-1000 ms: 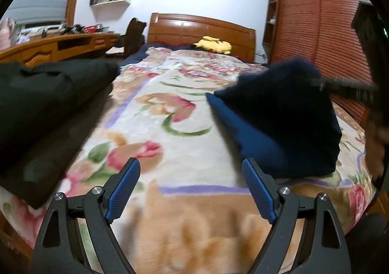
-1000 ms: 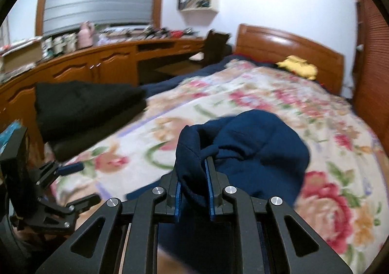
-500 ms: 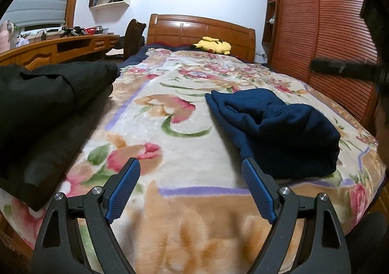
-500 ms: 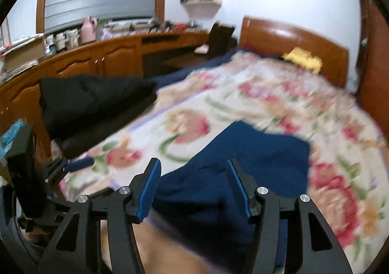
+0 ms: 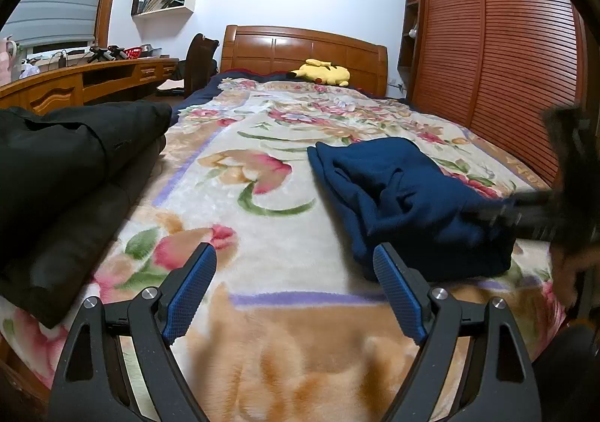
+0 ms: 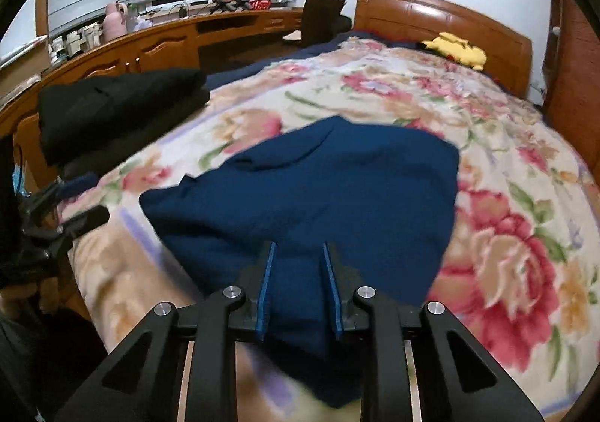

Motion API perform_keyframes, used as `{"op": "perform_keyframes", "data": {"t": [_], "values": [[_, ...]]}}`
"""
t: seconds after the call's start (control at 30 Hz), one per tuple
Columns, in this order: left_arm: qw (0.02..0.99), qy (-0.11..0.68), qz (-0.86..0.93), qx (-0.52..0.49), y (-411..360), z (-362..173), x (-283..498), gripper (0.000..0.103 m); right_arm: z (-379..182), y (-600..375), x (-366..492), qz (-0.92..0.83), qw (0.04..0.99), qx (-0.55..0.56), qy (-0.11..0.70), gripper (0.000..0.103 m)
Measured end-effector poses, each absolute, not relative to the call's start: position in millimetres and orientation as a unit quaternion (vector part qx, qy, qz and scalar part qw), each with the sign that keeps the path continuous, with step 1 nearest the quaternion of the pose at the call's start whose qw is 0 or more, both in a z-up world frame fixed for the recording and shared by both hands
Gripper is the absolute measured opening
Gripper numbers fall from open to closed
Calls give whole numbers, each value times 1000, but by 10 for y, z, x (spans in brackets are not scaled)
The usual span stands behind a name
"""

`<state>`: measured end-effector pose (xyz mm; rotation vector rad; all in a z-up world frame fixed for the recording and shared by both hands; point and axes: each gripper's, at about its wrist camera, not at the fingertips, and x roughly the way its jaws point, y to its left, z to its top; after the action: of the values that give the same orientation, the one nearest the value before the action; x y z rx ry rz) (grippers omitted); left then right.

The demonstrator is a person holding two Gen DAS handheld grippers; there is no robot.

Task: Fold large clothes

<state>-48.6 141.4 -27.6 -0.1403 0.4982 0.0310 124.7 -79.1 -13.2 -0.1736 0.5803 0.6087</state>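
A navy garment (image 5: 405, 197) (image 6: 318, 178) lies folded in a loose heap on the flowered blanket (image 5: 262, 234), right of centre. My right gripper (image 6: 298, 283) is low over its near edge. Its jaws stand a narrow gap apart and are closing, with navy cloth showing between them and the pads not pressing on it. In the left wrist view that gripper (image 5: 525, 216) is a dark blur at the garment's right side. My left gripper (image 5: 296, 291) (image 6: 63, 204) hovers wide open over the foot of the bed, left of the garment, with nothing between its fingers.
A stack of folded black clothes (image 5: 67, 152) (image 6: 112, 103) rests on the bed's left edge. A yellow plush toy (image 5: 322, 71) lies by the wooden headboard (image 5: 300, 47). A long wooden desk (image 5: 93, 77) runs along the left; a slatted wardrobe (image 5: 506, 47) stands right.
My right gripper let go of the lifted navy garment, which dropped flat onto the blanket. It opened wide, came down to the garment's near edge, then narrowed. The left gripper stayed put.
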Motion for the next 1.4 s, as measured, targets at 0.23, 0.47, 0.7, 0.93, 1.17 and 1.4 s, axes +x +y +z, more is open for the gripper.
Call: {"op": "perform_keyframes", "data": {"t": [0.23,0.47,0.7,0.93,1.17,1.4], "values": [[965,253,22,-68,1410,-289,-468,86,-325,-465,1398,269,916,-109,276,24],[965,254,22,-67,1408,-293,-461,86,-258,-511,1555,281,914,-97,277,24],[965,252,14,-74,1381,-247,-494,86,-214,-821,1319,297,914,-72,267,24],[967,246,-4,-69,1226,-182,-477,86,-182,-1108,1240,279,923,-86,250,52],[963,267,-3,-49,1171,-240,-387,86,-404,-1284,1150,303,914,-93,254,52],[955,294,-18,-42,1137,-330,-319,86,-168,-1441,1463,314,914,-90,238,57]]}}
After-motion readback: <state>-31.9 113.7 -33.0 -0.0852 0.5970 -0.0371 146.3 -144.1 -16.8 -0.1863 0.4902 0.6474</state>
